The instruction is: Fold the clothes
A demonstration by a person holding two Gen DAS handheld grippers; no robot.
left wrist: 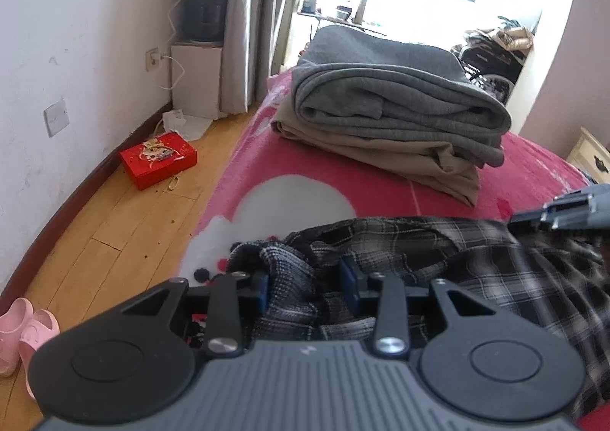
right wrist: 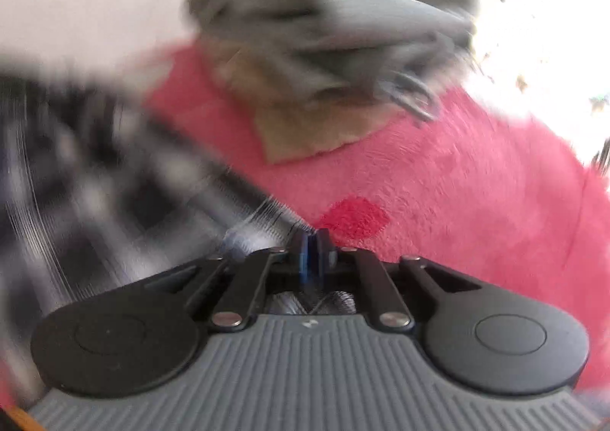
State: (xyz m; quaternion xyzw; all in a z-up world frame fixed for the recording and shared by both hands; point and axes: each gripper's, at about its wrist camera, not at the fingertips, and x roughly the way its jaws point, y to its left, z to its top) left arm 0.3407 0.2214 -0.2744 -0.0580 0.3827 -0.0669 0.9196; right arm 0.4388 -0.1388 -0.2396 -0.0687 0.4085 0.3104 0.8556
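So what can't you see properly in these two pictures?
- Right wrist view: all smeared by motion blur. The plaid garment is just streaks, and whether the right tool pinches its edge can't be told.
- Left wrist view: the left tool body covers the near part of the plaid cloth; the right edge cuts it off.
- Left wrist view: the tan garment is mostly hidden under the grey garment.
- Window glare washes out the room beyond.

Plaid garment (left wrist: 438, 251) lies on bed blanket (left wrist: 343, 179), nearest the cameras. Behind it: folded sweatshirt (left wrist: 389, 103) stacked on folded trousers (left wrist: 400, 156). Gift box (left wrist: 158, 159) on floor (left wrist: 126, 225), left of bed.
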